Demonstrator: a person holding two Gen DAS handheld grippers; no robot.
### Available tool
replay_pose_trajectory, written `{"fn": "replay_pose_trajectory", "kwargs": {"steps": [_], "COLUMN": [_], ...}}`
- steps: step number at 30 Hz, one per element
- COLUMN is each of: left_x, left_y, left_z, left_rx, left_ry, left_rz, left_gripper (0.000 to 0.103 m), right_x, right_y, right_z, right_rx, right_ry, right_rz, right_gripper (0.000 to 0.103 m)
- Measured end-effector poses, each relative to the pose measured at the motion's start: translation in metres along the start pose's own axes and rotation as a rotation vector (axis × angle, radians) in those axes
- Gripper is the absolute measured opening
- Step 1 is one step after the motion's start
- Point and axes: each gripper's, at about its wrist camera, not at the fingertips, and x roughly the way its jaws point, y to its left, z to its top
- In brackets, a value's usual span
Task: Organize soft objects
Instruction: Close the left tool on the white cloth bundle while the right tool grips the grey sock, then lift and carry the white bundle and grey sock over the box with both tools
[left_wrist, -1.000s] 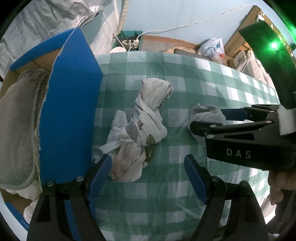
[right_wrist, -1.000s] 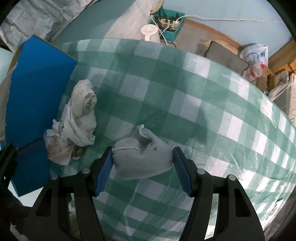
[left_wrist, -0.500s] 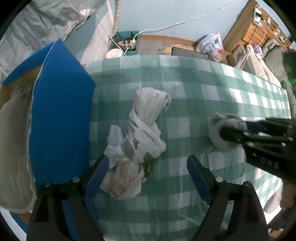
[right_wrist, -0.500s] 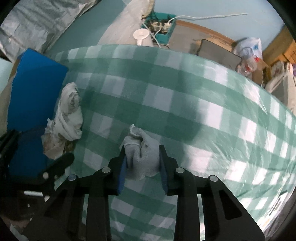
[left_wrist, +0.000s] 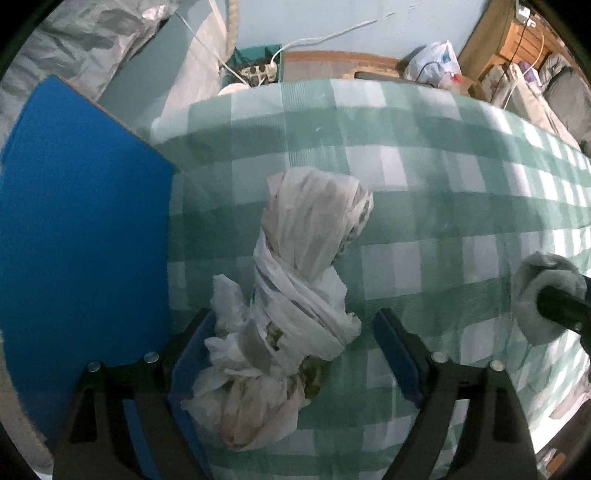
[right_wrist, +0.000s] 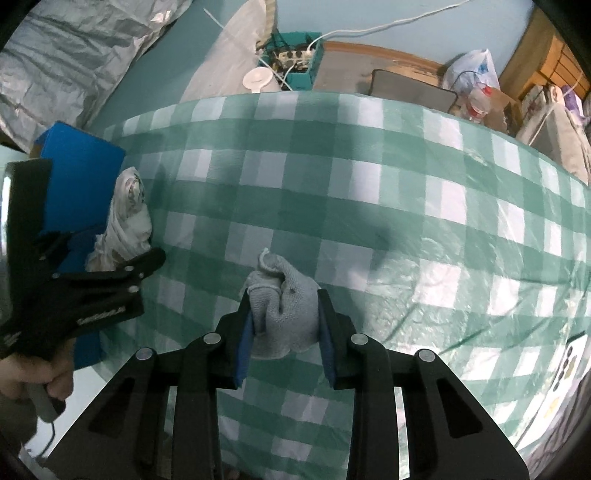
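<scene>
Right now we pinch the grey sock (right_wrist: 282, 306) in our right gripper (right_wrist: 284, 325), right of the knotted bag (left_wrist: 295, 306) on the checked cloth (left_wrist: 424, 206). Our left gripper (left_wrist: 291, 347) straddles the bag, jaws wide, not touching. If we close crooked, the slick plastic may slide out toward the blue box (left_wrist: 81, 236) beside it.

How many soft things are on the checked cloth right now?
2: a knotted white bundle between the open left claw, beside the blue flap; a grey cloth pinched in the right claw. Others may be hidden.
</scene>
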Motion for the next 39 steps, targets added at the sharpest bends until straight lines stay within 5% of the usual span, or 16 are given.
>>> {"fn": "replay_pose_trajectory", "kwargs": {"steps": [3, 7, 12, 39], "left_x": [-0.001, -0.008, -0.012, -0.088], "left_y": [0.003, 0.007, 0.002, 0.005], "left_z": [-0.001, -0.008, -0.014, -0.047], "left_rx": [-0.014, -0.017, 0.000, -0.031], "left_ry": [-0.003, -0.028, -0.038, -0.129], "left_rz": [-0.020, -0.044, -0.020, -0.075], "left_gripper": [0.085, 0.060, 0.048, 0.046], "right_x": [-0.002, -0.002, -0.006, -0.073], "right_y": [0.000, 0.001, 0.000, 0.009], "right_z": [-0.005, -0.010, -0.016, -0.033], "right_rx": [0.003, 0.002, 0.003, -0.046], "right_ry": [-0.003, -0.005, -0.014, -0.133], "right_rz": [-0.001, -0.003, -0.003, 0.000], "right_gripper": [0.029, 0.029, 0.029, 0.029]}}
